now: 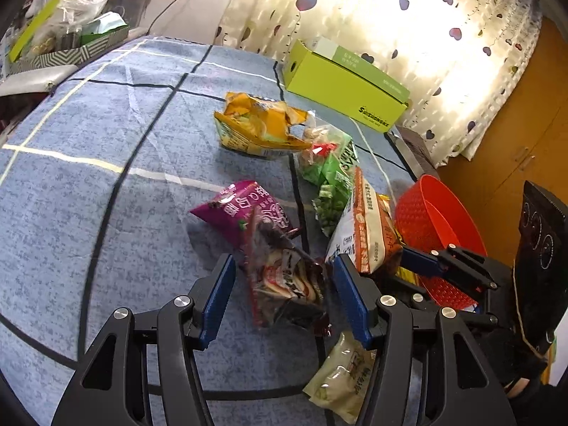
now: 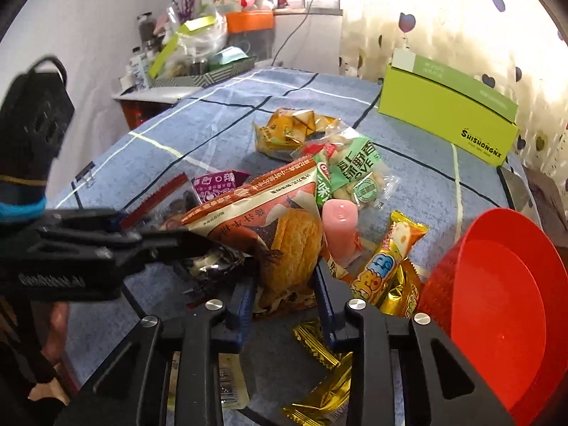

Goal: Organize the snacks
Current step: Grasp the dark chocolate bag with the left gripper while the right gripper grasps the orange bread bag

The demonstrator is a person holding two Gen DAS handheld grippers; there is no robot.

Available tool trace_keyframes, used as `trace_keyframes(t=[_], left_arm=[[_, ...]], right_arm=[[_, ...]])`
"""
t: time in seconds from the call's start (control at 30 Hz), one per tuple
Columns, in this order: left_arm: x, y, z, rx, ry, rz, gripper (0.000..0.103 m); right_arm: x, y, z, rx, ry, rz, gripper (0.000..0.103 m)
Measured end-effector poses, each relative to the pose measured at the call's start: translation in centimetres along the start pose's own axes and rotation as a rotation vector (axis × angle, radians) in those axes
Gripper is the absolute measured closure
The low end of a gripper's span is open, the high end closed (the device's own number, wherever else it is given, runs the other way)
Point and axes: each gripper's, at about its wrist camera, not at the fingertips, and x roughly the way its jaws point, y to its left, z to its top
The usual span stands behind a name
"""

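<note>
My left gripper (image 1: 284, 280) is open, its blue pads on either side of a dark clear-wrapped snack packet (image 1: 284, 280) without pressing it. A purple packet (image 1: 245, 206) lies just beyond. My right gripper (image 2: 284, 294) is shut on an orange-and-cream biscuit packet (image 2: 269, 223), lifted off the cloth; the packet also shows in the left wrist view (image 1: 365, 227). A red bowl (image 2: 497, 301) stands to the right. A yellow packet (image 1: 259, 124), a green nut packet (image 1: 330, 170), a pink item (image 2: 340, 227) and gold bars (image 2: 387, 266) lie around.
A lime-green box (image 1: 348, 85) stands at the far edge of the blue checked tablecloth (image 1: 106, 177). A cluttered tray (image 1: 60, 42) sits on a side shelf at far left. A heart-print curtain (image 1: 408, 17) hangs behind. A pale packet (image 1: 340, 380) lies near the front edge.
</note>
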Motion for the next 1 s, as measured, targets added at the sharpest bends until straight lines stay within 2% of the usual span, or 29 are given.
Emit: trace_keyframes(t=[0.2, 0.23, 0.27, 0.3, 0.37, 0.5, 1.0], left_arm=[[1.8, 0.4, -0.9, -0.036, 0.056, -0.047, 0.045], [1.8, 0.3, -1.0, -0.032, 0.046, -0.048, 0.045], [1.8, 0.2, -1.0, -0.024, 0.048, -0.035, 0.048], [1.8, 0.1, -1.0, -0.017, 0.048, -0.026, 0.060], [1.7, 0.0, -1.2, -0.012, 0.057, -0.048, 0.069], [1.0, -0.5, -1.4, 0.015, 0.042, -0.033, 0.077], [-3.3, -0.9, -1.8, 0.021, -0.035, 0.005, 0.079]], right_arm=[[-0.6, 0.3, -0.2, -0.004, -0.004, -0.001, 0.076], [-0.7, 0.3, -0.2, -0.005, -0.002, -0.003, 0.076], [-0.8, 0.4, -0.2, -0.006, -0.003, -0.004, 0.076], [-0.9, 0.5, -0.2, -0.008, -0.005, -0.006, 0.076], [-1.2, 0.7, -0.2, -0.012, -0.008, -0.011, 0.077], [-1.8, 1.2, -0.2, -0.024, -0.020, -0.021, 0.077], [-5.4, 1.7, -0.4, -0.022, -0.091, -0.051, 0.077]])
